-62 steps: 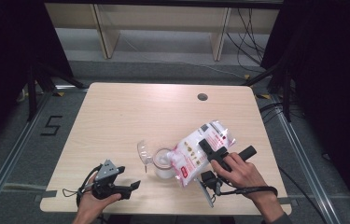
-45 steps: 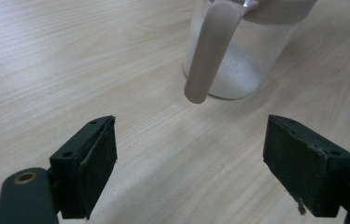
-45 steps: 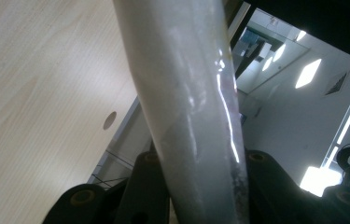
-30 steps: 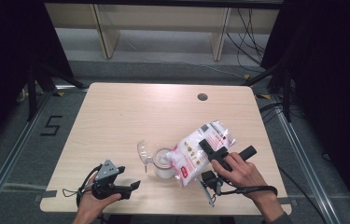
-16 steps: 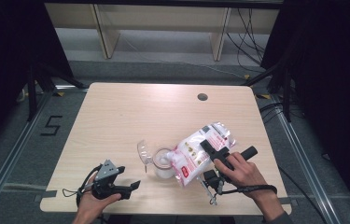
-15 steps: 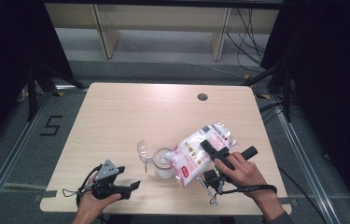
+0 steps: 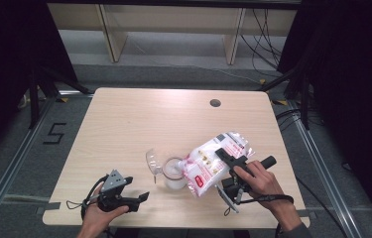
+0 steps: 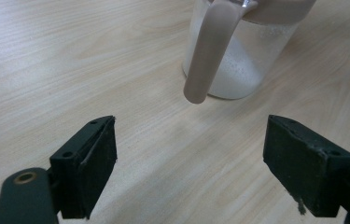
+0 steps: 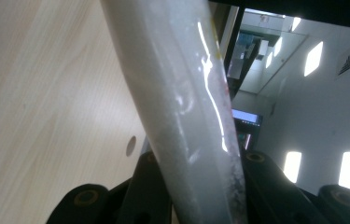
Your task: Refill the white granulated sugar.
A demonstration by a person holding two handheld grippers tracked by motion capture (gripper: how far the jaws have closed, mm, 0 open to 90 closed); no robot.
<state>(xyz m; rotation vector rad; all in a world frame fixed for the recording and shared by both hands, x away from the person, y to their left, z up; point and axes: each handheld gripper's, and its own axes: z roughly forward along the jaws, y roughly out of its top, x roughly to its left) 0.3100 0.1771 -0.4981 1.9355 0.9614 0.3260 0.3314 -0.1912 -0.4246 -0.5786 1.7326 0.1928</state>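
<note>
Near the table's right front, the right gripper (image 7: 229, 163) is clamped on a white bag (image 7: 212, 163), tilted with its low end seemingly over the clear jar (image 7: 173, 173); the left gripper (image 7: 136, 200), jaws apart, rests left of the jar.

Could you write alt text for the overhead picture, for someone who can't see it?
A person's right gripper holds a white snack bag tipped over a clear jar on a pale wooden table. The left gripper rests open near the table's front edge, apart from the jar.
</note>
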